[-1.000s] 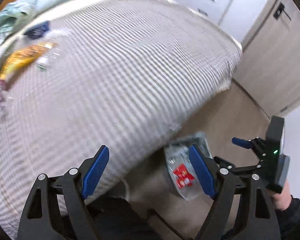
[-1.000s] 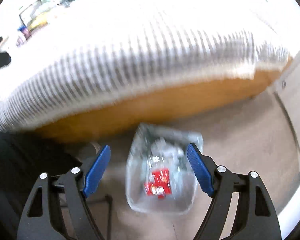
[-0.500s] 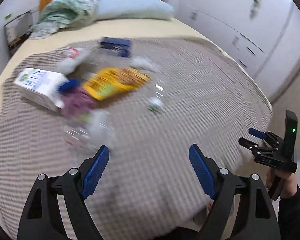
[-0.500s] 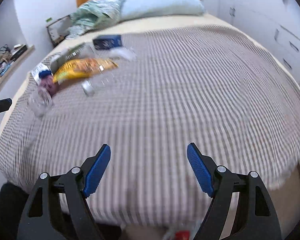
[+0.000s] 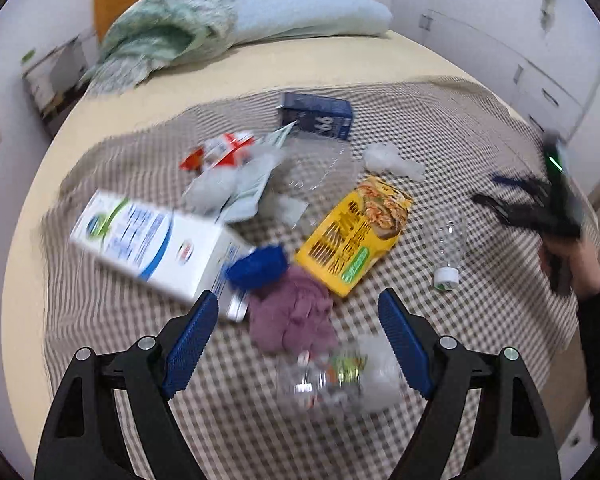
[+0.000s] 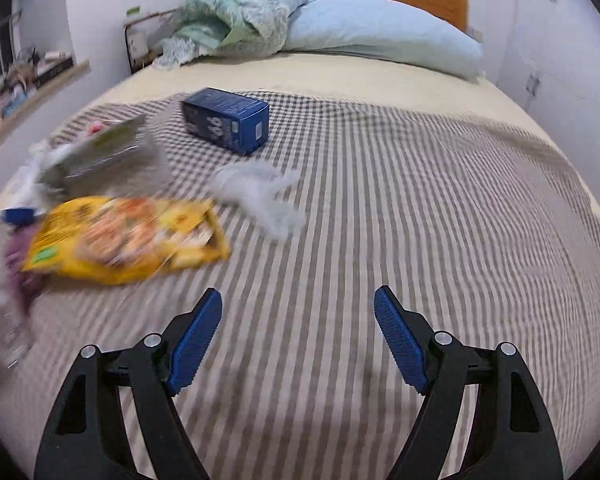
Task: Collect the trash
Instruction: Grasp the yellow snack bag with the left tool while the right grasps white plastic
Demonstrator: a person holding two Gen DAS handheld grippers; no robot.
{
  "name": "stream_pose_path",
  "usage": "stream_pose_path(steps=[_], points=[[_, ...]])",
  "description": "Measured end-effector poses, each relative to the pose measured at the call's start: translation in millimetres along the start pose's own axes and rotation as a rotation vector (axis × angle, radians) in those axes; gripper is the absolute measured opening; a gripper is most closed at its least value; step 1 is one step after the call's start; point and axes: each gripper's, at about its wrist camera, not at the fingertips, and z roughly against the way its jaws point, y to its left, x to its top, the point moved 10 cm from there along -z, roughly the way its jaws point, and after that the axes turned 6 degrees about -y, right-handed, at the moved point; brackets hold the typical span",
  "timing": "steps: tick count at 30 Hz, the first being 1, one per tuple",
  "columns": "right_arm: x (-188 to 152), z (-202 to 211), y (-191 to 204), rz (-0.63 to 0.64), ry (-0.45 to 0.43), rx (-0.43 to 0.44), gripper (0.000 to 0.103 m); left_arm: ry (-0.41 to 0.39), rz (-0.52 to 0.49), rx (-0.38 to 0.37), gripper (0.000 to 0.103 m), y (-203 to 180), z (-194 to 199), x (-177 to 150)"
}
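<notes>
Both views now nearer the litter, left tongs (image 5: 298,330) apart over purple wrapper (image 5: 292,316), right tongs (image 6: 298,328) apart.

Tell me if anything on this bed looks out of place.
Yes. Trash is strewn over the checked blanket: a milk carton on its side, a yellow snack bag, a blue box, an empty plastic bottle and crumpled wrappers.
</notes>
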Motion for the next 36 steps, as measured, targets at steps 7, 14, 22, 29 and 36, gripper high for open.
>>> stream_pose_path(steps=[7, 14, 22, 29, 36], points=[[17.6, -70.9, 24.1, 0.107, 0.036, 0.056, 0.053, 0.102, -0.196, -0.009, 0.079, -36.1, -52.4, 3.6], [10.5, -94.7, 24.0, 0.069, 0.024, 0.124, 0.006, 0.208, -0.387, 0.058, 0.077, -60.3, -88.8, 7.8], [3.8, -81.9, 11.3, -0.005, -0.014, 0.159, 0.004, 0.377, -0.587, 0.158, 0.07, -87.6, -122.0, -16.4], [3.1, -87.3, 8.5, -0.063, -0.007, 0.21, 0.002, 0.438, -0.474, 0.18, 0.027, -81.6, -135.6, -23.6], [2.5, -89.6, 0.7, -0.121, -0.01, 0.245, 0.0, 0.341, -0.461, 0.187, 0.0, -98.2, -105.3, 0.9]])
